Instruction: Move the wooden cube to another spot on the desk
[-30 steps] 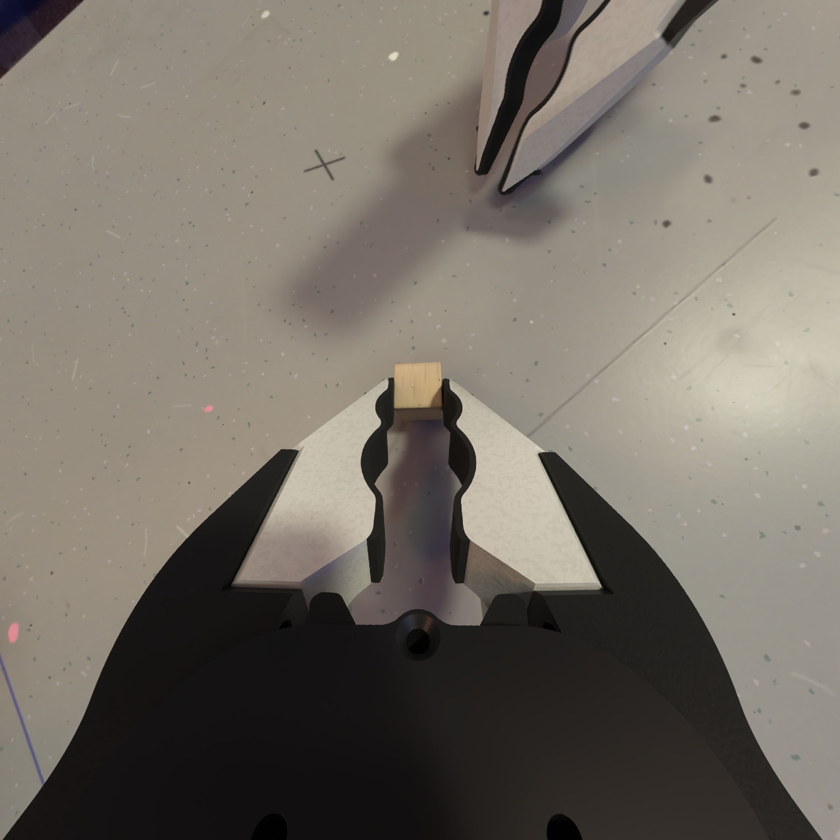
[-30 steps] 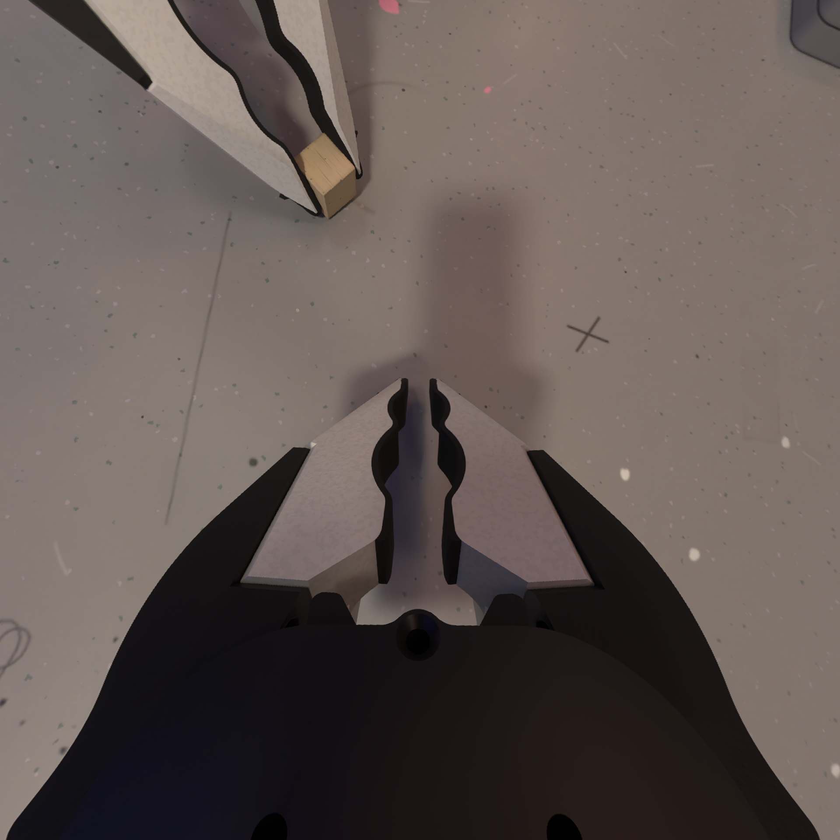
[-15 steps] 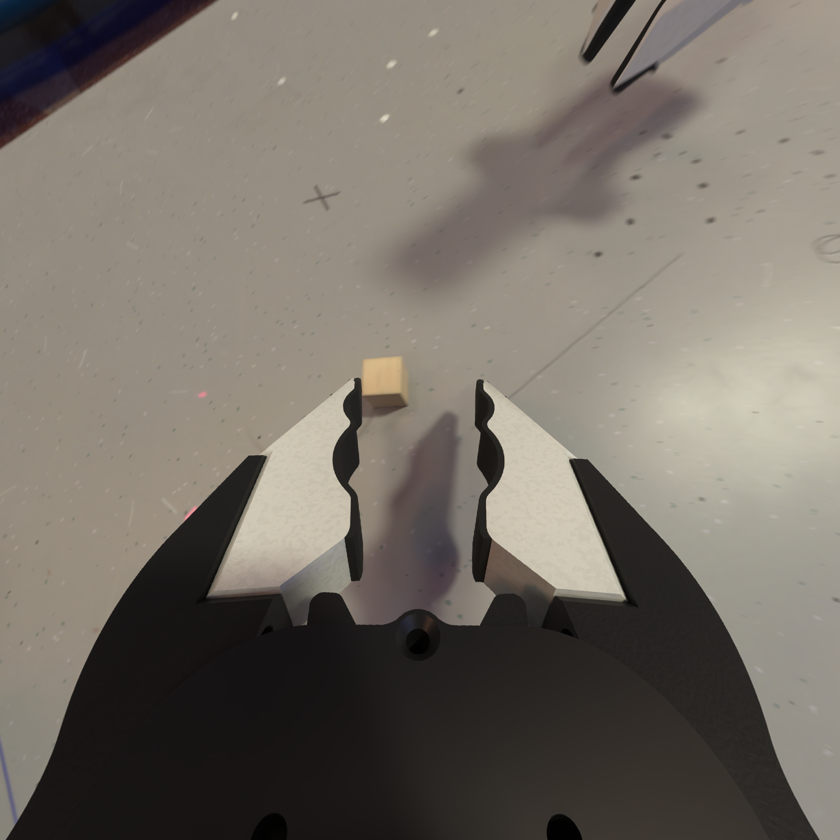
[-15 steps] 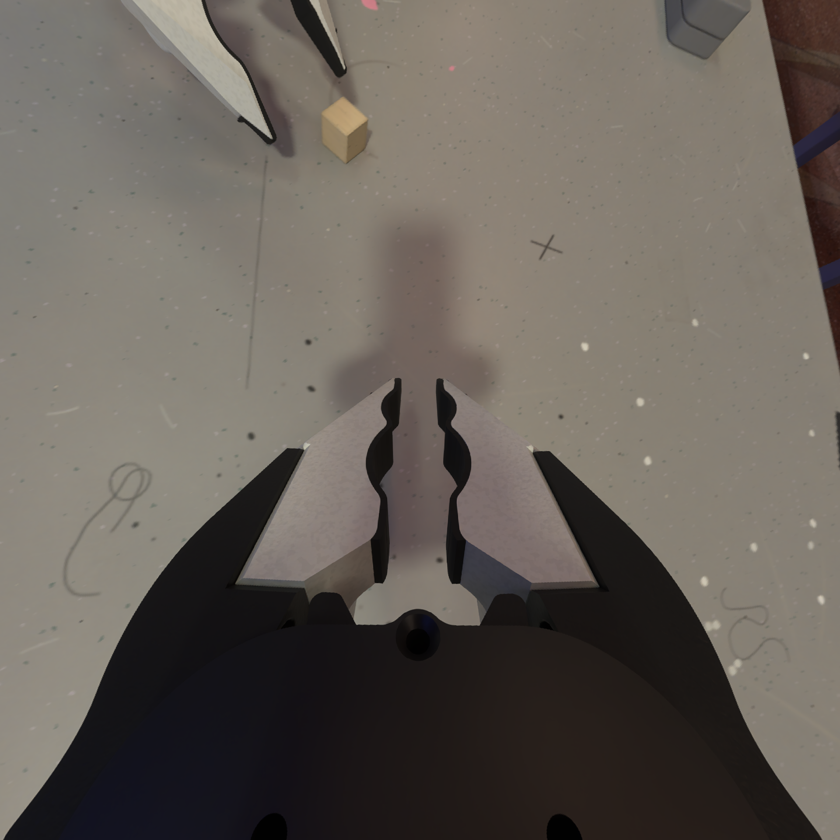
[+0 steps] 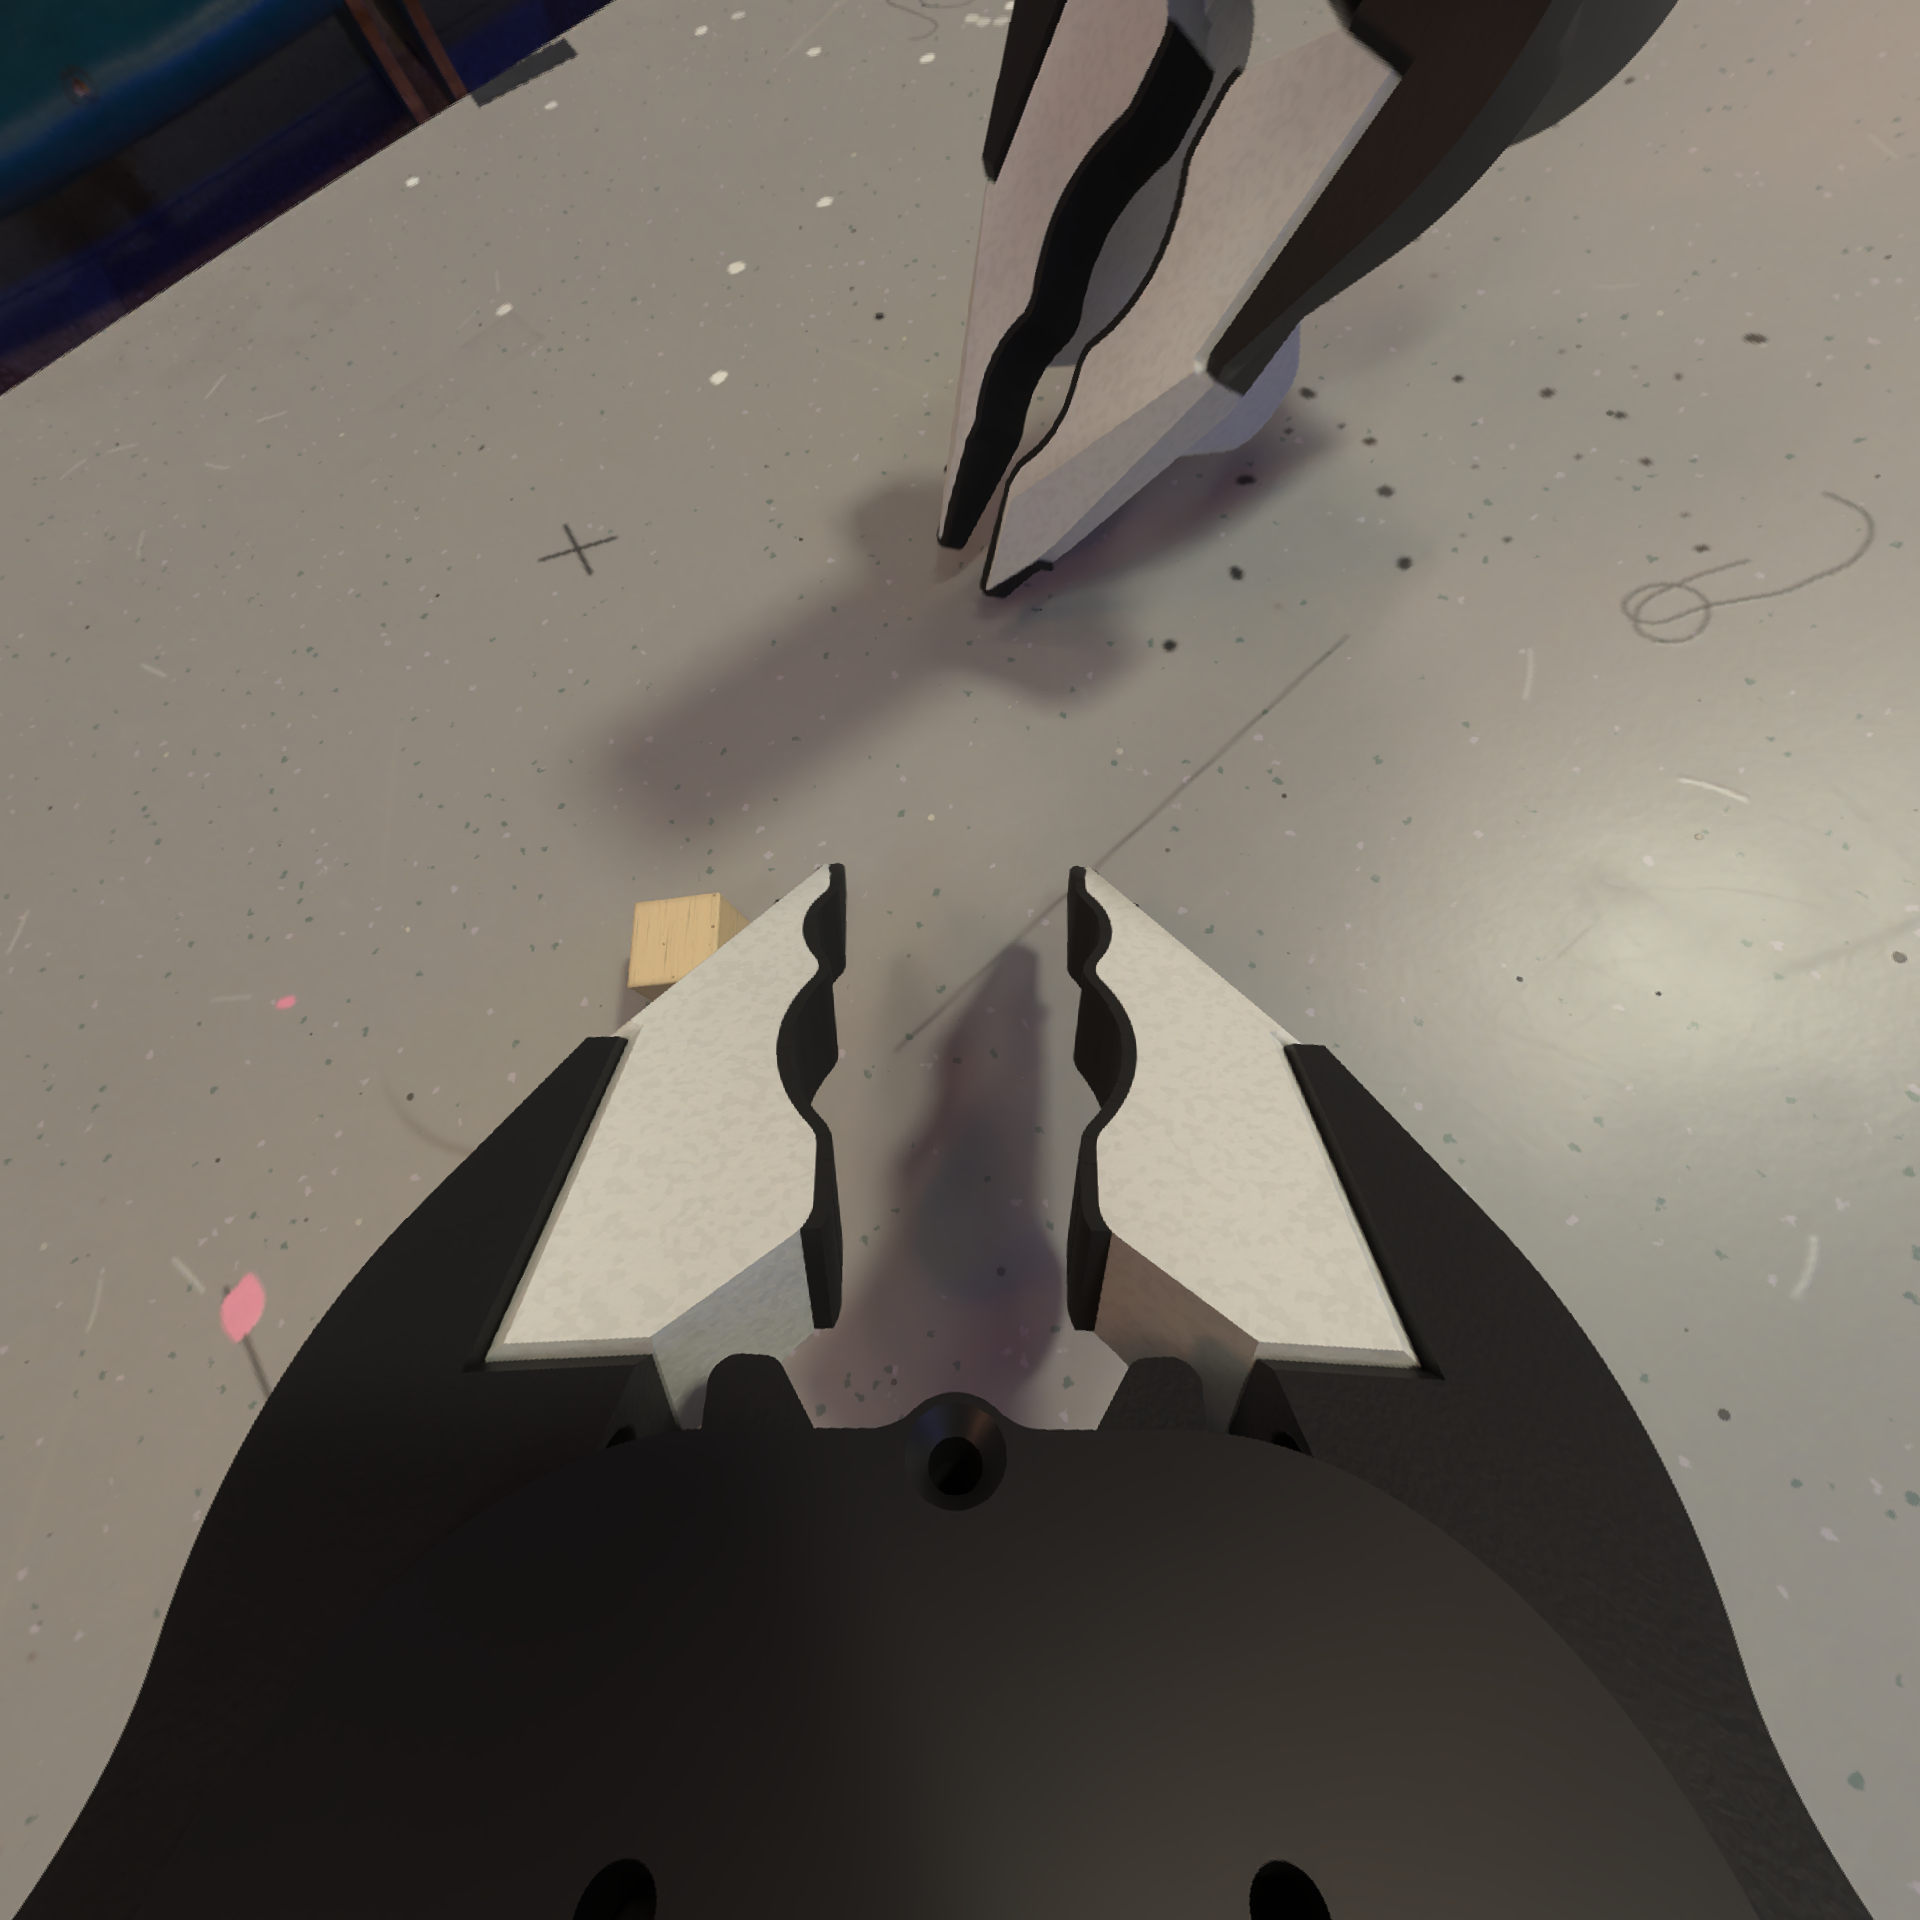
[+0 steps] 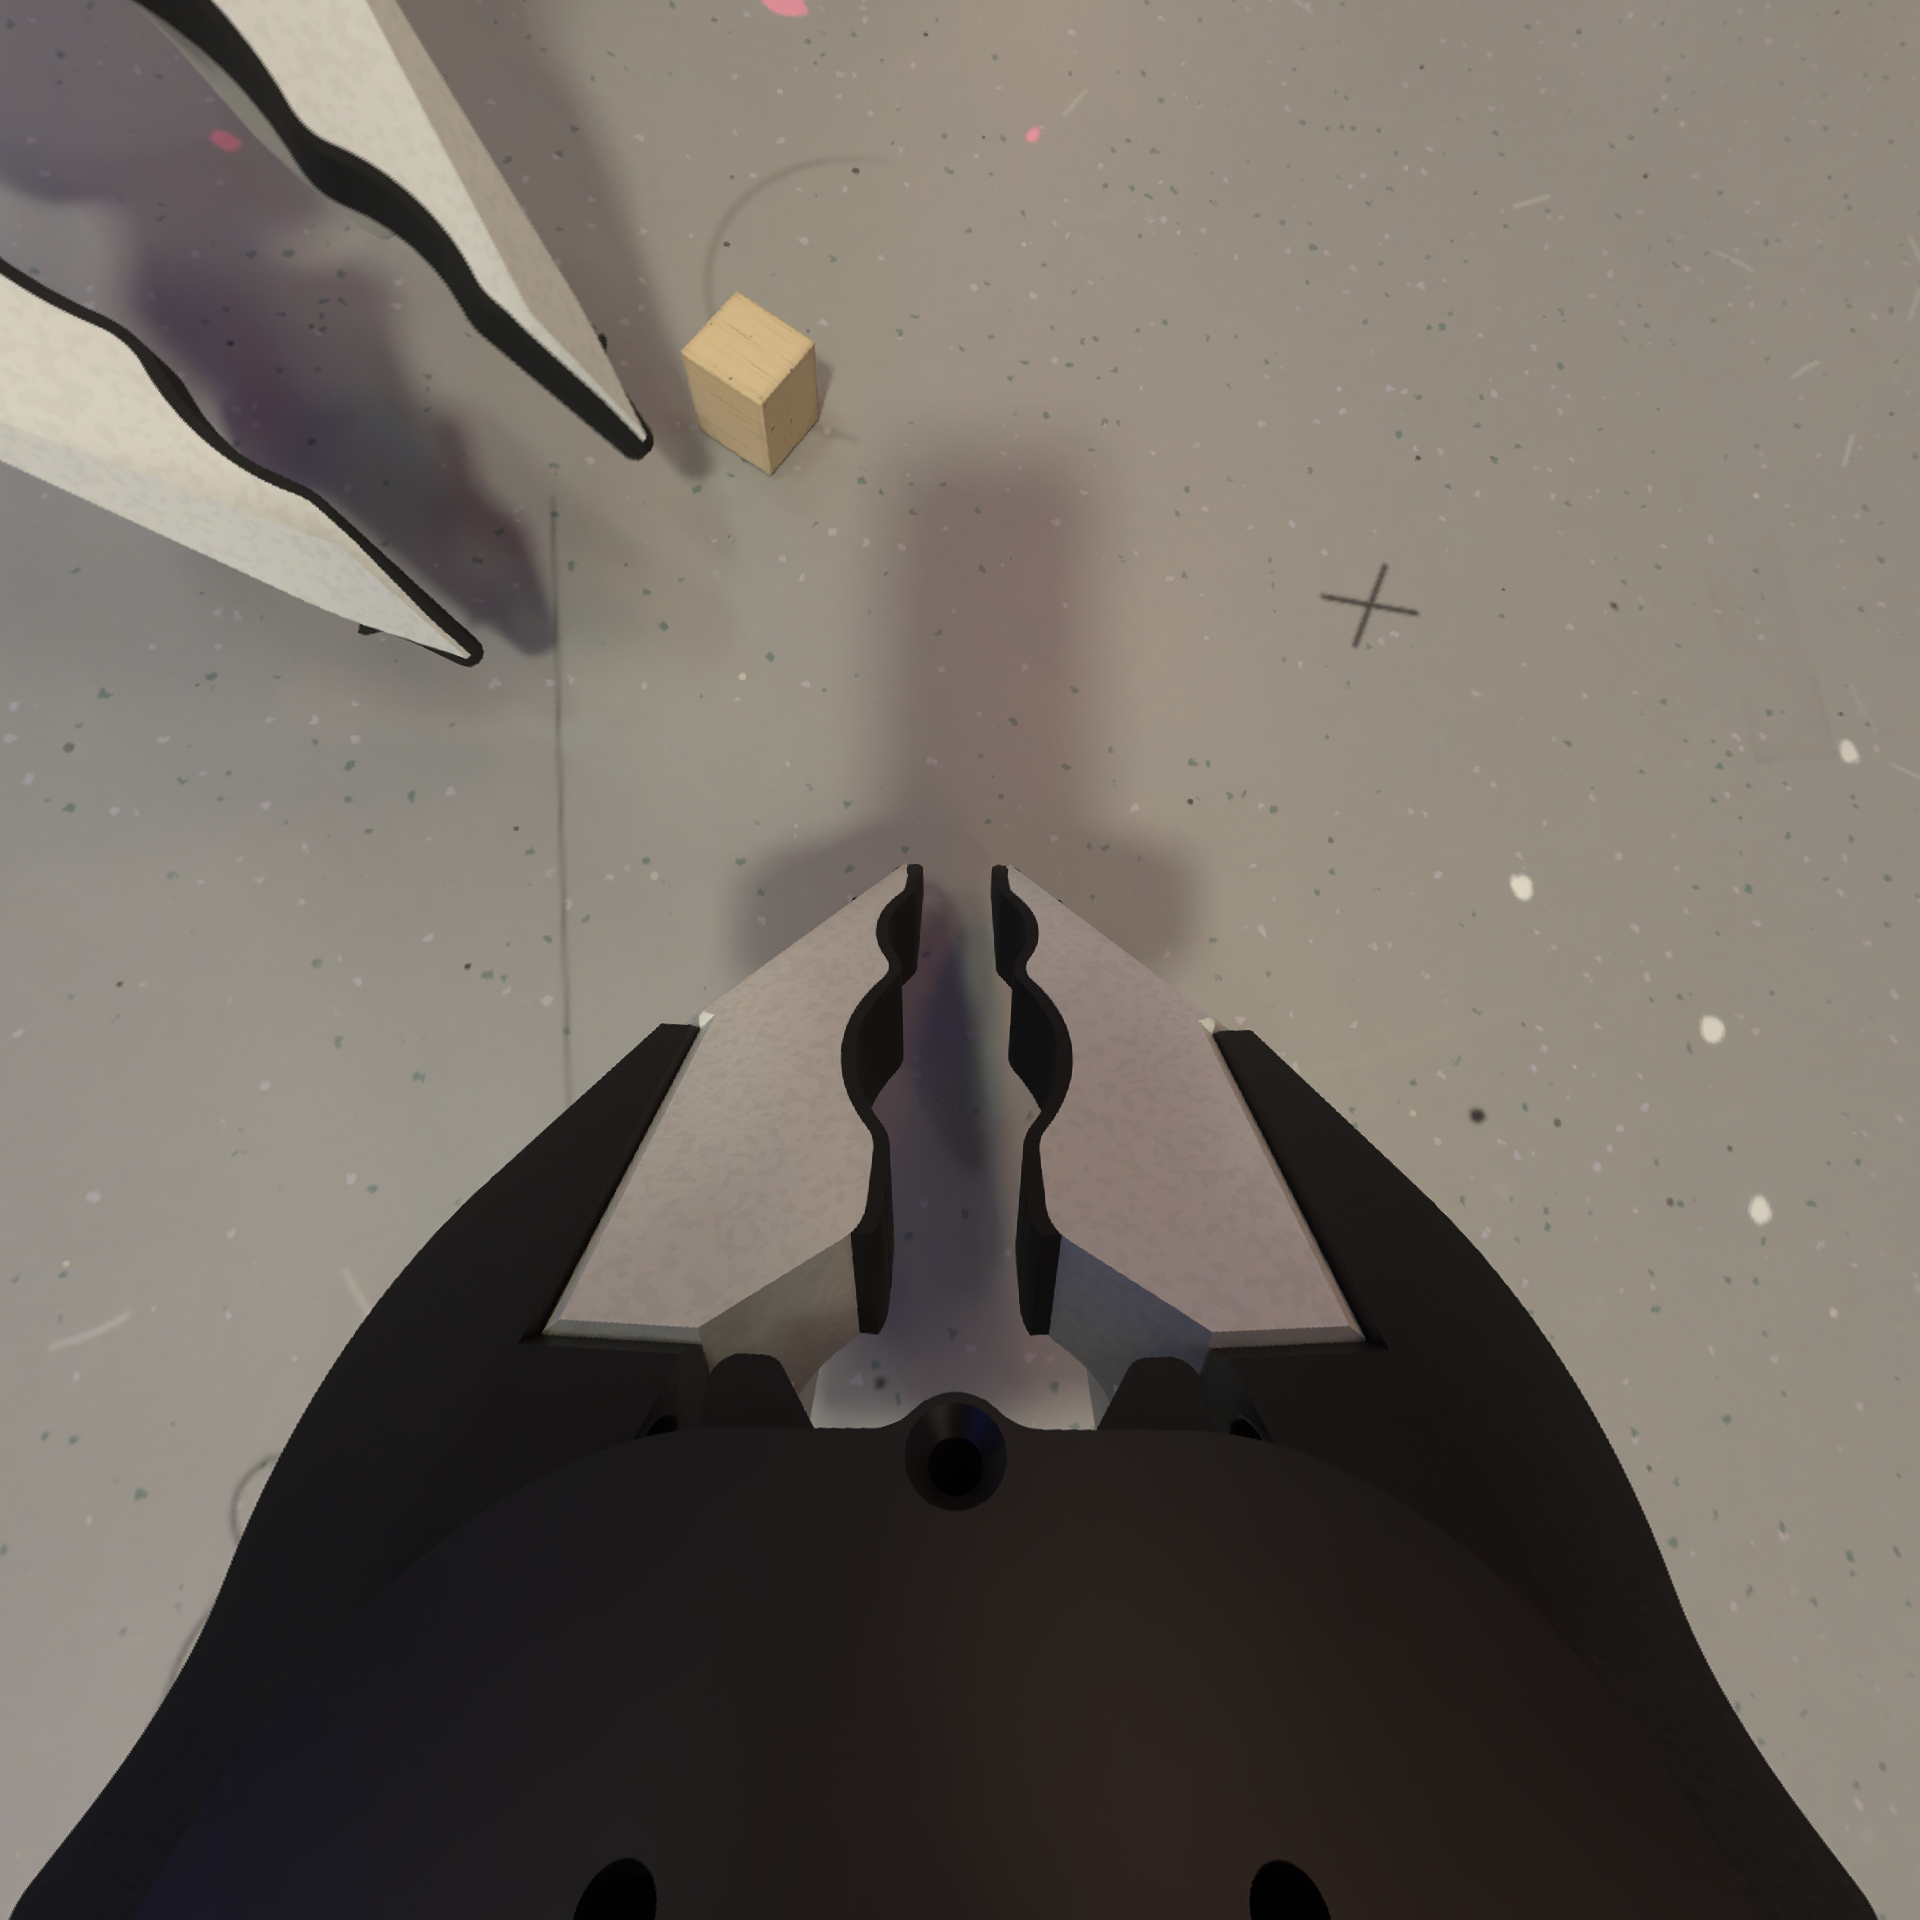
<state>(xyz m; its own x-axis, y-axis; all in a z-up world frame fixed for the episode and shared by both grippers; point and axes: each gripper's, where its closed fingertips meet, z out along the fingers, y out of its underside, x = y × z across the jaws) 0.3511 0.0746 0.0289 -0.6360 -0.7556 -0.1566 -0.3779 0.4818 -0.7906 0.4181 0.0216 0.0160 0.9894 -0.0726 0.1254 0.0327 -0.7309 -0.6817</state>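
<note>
The small wooden cube stands free on the grey desk. In the left wrist view it is just left of my left finger, which hides part of it. My left gripper is open and empty, with bare desk between its jaws. In the right wrist view the cube stands upright just right of the left gripper's nearer fingertip, a small gap apart. My right gripper is empty, its jaws nearly together with a narrow slit. It also shows in the left wrist view, tips down near the desk, beyond the cube.
A pencilled cross marks the desk and also shows in the right wrist view. A thin line runs across the desk. The desk's edge is at the far left. A pale rounded object shows behind the right gripper.
My left gripper let go of the cube, opened and shifted right, so the cube now sits outside its left finger. The right gripper drew away, then came back closer.
</note>
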